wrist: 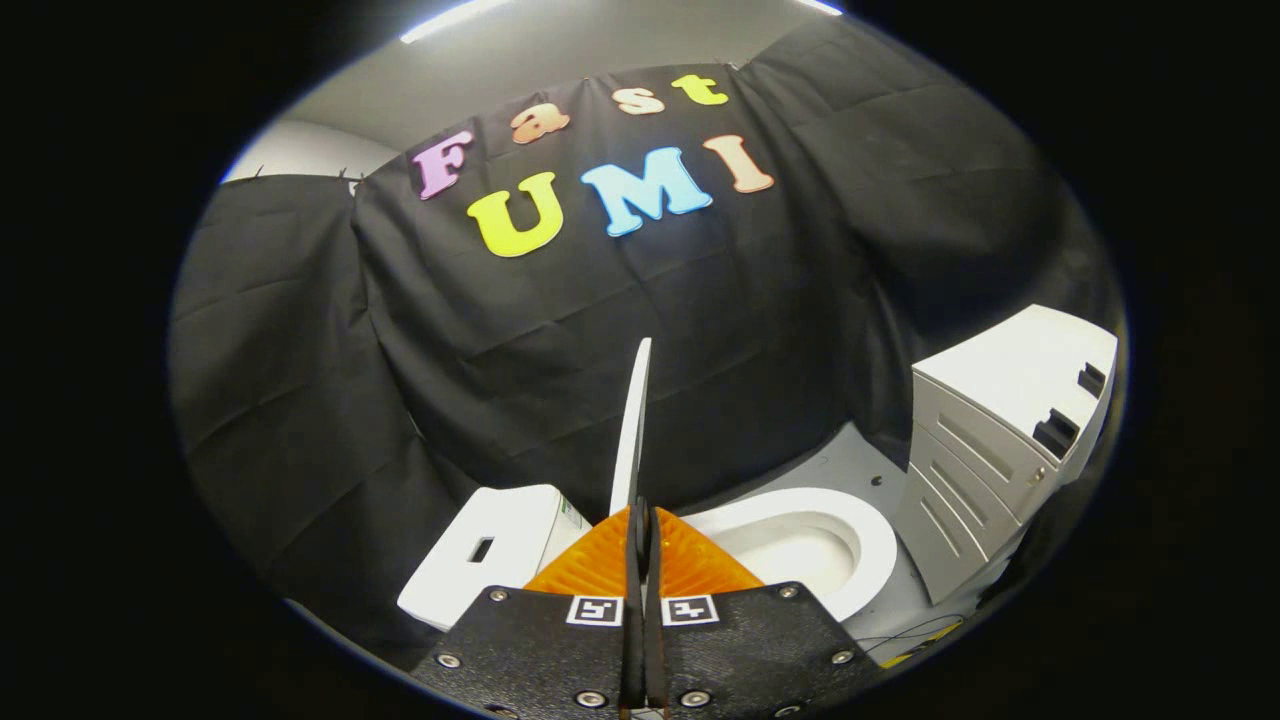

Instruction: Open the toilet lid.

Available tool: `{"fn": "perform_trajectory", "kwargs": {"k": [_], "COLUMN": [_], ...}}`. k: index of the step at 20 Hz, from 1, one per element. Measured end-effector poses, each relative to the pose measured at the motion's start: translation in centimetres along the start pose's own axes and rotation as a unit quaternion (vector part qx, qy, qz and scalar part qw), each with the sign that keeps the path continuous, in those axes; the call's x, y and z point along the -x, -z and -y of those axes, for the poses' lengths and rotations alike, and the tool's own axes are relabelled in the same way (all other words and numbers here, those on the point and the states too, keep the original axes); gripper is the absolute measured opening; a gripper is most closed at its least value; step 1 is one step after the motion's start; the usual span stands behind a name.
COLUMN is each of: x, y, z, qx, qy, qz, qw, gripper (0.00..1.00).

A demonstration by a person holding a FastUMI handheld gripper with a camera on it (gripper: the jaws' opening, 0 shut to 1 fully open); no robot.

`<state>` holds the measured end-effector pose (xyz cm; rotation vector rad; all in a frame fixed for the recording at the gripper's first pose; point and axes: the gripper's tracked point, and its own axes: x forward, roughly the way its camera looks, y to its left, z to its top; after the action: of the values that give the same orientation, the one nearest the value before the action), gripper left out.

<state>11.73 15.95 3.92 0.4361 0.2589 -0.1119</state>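
Tank [490, 550] left of fingers, beyond them. Gripper [638, 525] clamped on lid [634, 430], both fingers pressing its thin edge; lid raised, edge-on, standing upright above fingertips. Bowl [800, 545] open, right of fingers. White cabinet [1000, 430] further right, on grey floor [850, 460].

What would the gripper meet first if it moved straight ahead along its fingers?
The gripper is already shut on the raised toilet lid, which stands edge-on between its fingers. Beyond the lid, the black cloth wall probably comes next, though depth is unclear.
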Motion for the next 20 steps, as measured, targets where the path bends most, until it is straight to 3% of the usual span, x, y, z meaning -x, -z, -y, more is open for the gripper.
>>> {"fn": "perform_trajectory", "kwargs": {"k": [20], "x": [1.3], "y": [0.8], "z": [-11.0], "qx": [0.13], "qy": [-0.017], "qz": [0.029], "qw": [0.991], "gripper": [0.0]}}
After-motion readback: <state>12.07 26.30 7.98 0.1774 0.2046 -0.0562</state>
